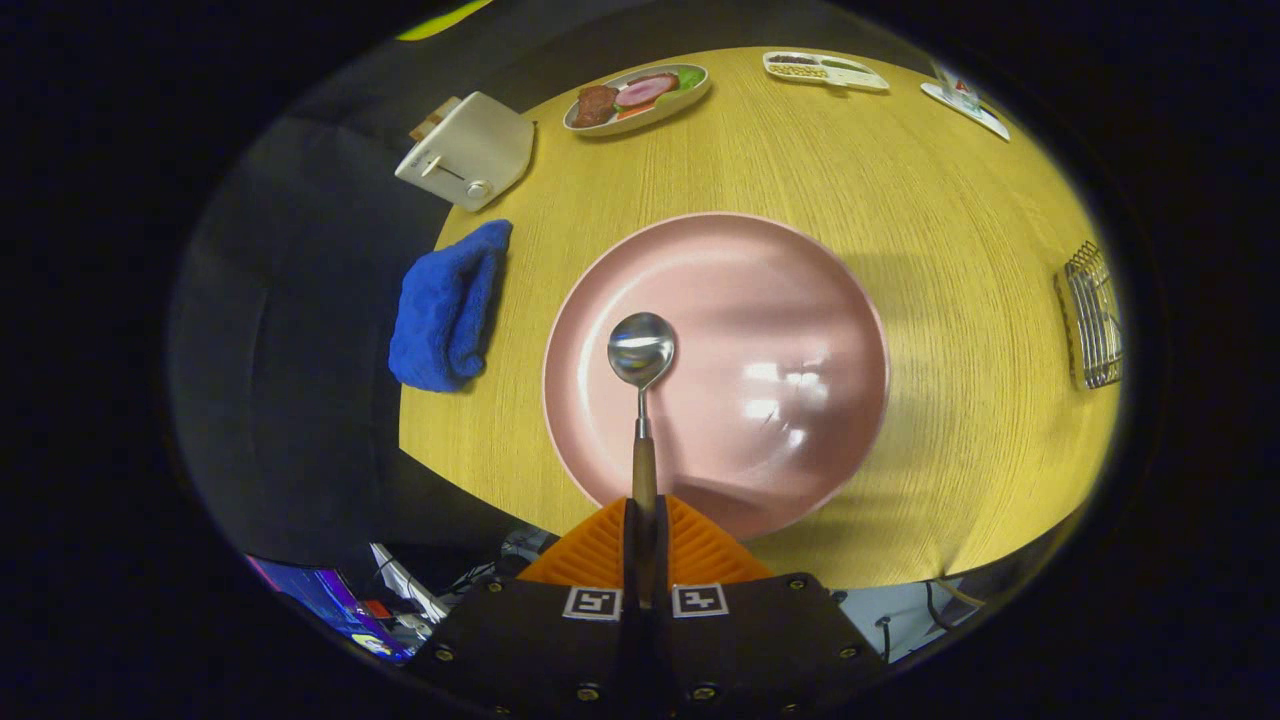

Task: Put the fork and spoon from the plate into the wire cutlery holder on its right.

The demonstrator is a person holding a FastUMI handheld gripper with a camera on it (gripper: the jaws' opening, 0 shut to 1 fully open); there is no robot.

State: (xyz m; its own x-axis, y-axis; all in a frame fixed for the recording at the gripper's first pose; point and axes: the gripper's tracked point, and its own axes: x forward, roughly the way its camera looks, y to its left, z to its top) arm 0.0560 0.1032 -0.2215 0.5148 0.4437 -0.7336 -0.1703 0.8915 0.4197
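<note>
Between the 2 fingers, at the near end of the view, sits the wooden handle of the spoon [641, 350]; the jaws of the gripper [645, 515] are clamped together on it, both pads pressing its sides. From there the spoon runs straight ahead toward 12 o'clock, its steel bowl facing up over the pink plate [800, 300]. Whether the bowl touches the plate or hangs just above it I cannot tell. The plate lies on the round wooden desk [950, 200], its near rim just beside the fingertips, and holds glare spots right of the spoon. No fork shows on it.

At 10 o'clock from the plate a blue cloth [447, 305] lies bunched at the desk's edge. At 3 o'clock, well apart from the plate, the wire holder [1092, 315] stands near the desk's right edge. Farther out at 11 o'clock a white toaster [468, 150] sits at the edge. Beyond the plate at 12 o'clock rests an oval dish [637, 98] of food, with a divided tray [825, 70] at 1 o'clock and a flat white item [965, 105] past that, too small to identify.
</note>
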